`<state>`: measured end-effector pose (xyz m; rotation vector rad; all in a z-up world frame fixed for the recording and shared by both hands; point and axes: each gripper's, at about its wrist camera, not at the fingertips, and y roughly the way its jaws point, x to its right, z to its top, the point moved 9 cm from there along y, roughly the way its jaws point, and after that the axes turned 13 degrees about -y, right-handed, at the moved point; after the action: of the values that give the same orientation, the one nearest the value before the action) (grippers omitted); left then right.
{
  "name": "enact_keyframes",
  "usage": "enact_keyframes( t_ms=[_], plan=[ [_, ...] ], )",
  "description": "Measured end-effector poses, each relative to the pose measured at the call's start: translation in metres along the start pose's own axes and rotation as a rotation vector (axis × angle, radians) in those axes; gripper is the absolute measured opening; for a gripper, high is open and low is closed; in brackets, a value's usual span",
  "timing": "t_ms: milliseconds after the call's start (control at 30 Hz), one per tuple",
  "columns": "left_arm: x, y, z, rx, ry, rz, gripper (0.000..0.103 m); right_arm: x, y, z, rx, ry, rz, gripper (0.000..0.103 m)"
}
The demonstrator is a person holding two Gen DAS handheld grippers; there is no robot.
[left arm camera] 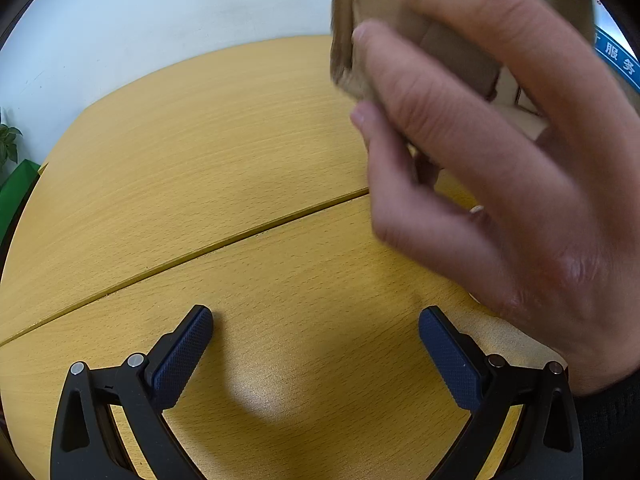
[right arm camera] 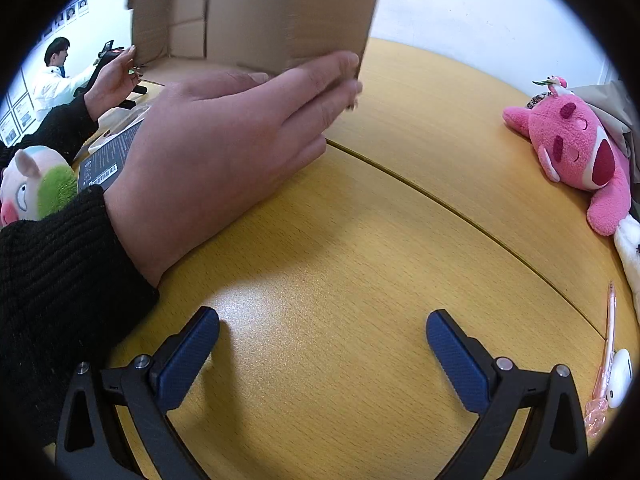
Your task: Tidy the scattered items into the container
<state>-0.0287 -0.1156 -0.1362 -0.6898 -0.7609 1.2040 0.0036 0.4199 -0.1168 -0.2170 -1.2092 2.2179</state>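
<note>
Cardboard box (right arm camera: pixel 256 12) unprinted; blue sign (left arm camera: pixel 618 58) reads "服务".

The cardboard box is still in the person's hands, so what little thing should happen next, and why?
Probably set the cardboard box down flat on the table. Two bare hands hold it tilted above the wood, both grippers' jaws sit open and empty, and the pink plush toy and pink pen still lie outside.

Bare desk (right arm camera: pixel 360 280) lies open ahead of both jaws. Two hands (right arm camera: pixel 224 140) holding the box (right arm camera: pixel 256 12) block beyond; the pink plush (right arm camera: pixel 576 152) stands right of the box.
</note>
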Motion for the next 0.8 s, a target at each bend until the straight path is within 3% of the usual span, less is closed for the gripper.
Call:
enact_keyframes(
  t_ms=[800],
  plan=[
    [0.0008,0.0055,0.0001,0.0,0.0,0.0,0.103,-0.0002,0.0002,0.0001,-0.001,0.0,-0.002,0.103]
  ],
)
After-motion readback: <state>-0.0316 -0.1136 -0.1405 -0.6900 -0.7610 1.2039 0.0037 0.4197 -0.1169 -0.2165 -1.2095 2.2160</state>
